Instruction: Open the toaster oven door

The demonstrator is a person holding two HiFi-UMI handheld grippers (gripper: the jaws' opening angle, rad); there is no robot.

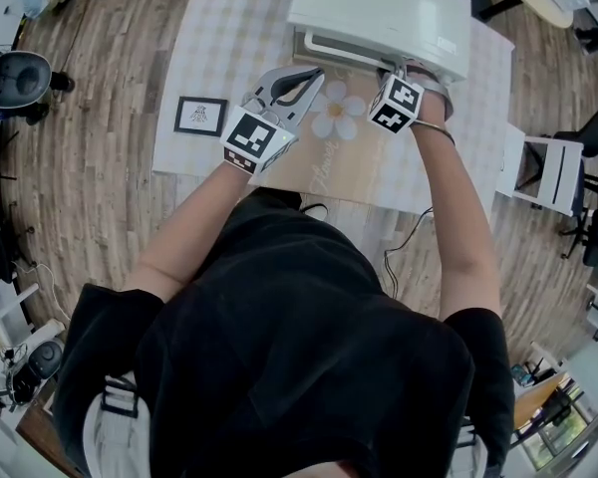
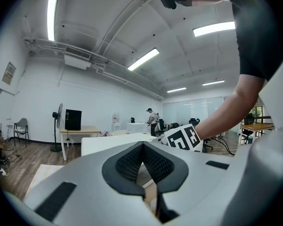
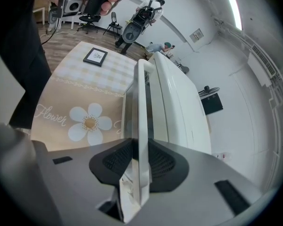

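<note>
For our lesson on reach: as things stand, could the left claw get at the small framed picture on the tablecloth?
Probably yes. The left claw is empty and shut, and the framed picture lies beside it on bare tablecloth, nothing between.

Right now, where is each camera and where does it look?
Head view: on the head, looking down at toaster oven; both arms show.
Left gripper view: on left claw, looking level across the room; right forearm shows.
Right gripper view: on right claw, looking down the door handle it clamps.
Head and right gripper views share the flower mat.
</note>
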